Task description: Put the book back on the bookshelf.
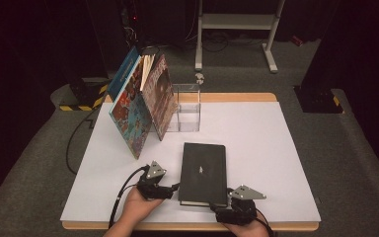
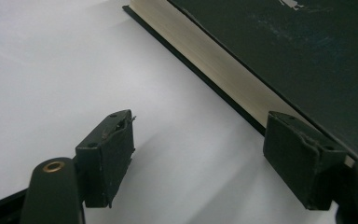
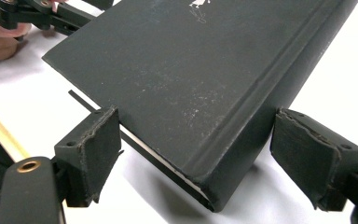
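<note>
One black hardcover book (image 1: pixel 203 173) lies flat near the front edge of the white surface (image 1: pixel 256 133), between the left tongs (image 1: pixel 173 187) and right tongs (image 1: pixel 216 206), two in all. Both stand apart, gripping nothing. Behind, picture books (image 1: pixel 143 103) lean by one clear box (image 1: pixel 187 109); their count is unclear.

Left claw (image 1: pixel 170 189) and right claw (image 1: pixel 220 207) — both agape.

My white tabletop (image 1: pixel 276 148), edged in pale wood, stands on grey carpet (image 1: pixel 355 163) in a dark room, with a white metal frame (image 1: pixel 237 29) on the floor beyond it, tangled cables behind, and yellow-and-black striped bases (image 1: pixel 86 98) at either side.
</note>
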Available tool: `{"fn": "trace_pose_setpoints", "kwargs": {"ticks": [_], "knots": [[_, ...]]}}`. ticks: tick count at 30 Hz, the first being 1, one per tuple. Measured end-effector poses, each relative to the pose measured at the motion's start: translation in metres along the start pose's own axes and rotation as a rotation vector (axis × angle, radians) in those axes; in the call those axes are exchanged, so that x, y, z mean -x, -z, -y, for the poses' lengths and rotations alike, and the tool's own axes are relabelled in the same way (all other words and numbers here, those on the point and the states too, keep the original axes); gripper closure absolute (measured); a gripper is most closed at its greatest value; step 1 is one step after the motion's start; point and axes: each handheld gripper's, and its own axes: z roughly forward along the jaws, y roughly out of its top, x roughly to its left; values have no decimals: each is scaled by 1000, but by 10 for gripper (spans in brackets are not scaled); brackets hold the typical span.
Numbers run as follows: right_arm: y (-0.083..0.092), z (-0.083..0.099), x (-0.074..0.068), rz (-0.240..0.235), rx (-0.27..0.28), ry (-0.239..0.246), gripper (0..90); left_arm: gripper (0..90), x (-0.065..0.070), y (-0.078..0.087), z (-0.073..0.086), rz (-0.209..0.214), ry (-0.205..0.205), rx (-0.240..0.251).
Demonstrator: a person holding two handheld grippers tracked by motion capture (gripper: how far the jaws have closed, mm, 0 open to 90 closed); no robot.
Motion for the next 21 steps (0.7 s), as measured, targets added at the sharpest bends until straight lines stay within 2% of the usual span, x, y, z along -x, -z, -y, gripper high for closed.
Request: {"fn": "trace_pose_setpoints", "kwargs": {"ticks": [4,10,21], "knots": [[-10,-9,3,-4,-10,8,156,250,-2,0,1,-13,-2,-1],[-19,-20,8,-11,-21,13,156,268,-5,-1,1,-17,30,-1],[-19,-21,11,-4,-13,40,180,268,-2,-1,4,0,8,2]]}}
